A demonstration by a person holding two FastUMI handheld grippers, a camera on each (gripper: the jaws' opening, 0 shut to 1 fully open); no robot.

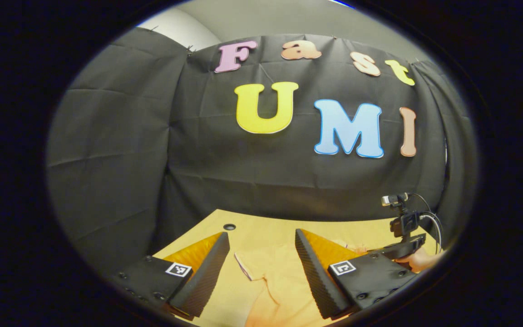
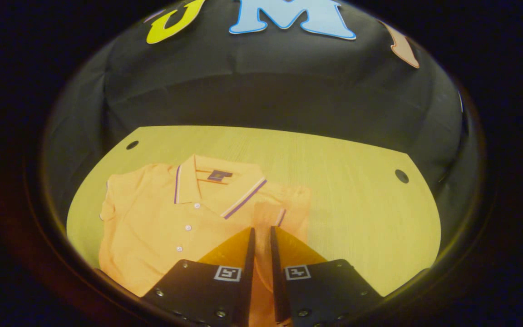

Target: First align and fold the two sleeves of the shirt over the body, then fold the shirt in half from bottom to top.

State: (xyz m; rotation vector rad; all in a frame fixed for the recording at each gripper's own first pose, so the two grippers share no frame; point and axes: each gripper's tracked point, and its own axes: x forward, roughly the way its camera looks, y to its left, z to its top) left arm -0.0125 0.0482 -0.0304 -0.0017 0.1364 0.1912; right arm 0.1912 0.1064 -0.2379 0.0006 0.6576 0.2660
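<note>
An orange polo shirt (image 2: 161, 227) lies face up on the light wooden table (image 2: 357, 190), collar (image 2: 216, 181) toward the far wall. In the right gripper view one sleeve (image 2: 268, 215) is folded in over the body, and my right gripper (image 2: 261, 229) is shut on its fabric. The other sleeve (image 2: 107, 200) lies flat at the shirt's far side. In the left gripper view my left gripper (image 1: 261, 232) hangs open just above that striped sleeve edge (image 1: 248, 268), touching nothing. The right gripper's camera mount (image 1: 404, 222) and the hand (image 1: 420, 261) holding it show at the right.
The black cloth wall closes the booth behind the table. Round holes (image 2: 401, 175) (image 2: 132, 145) sit near the table's far corners. Bare tabletop stretches to the right of the shirt in the right gripper view.
</note>
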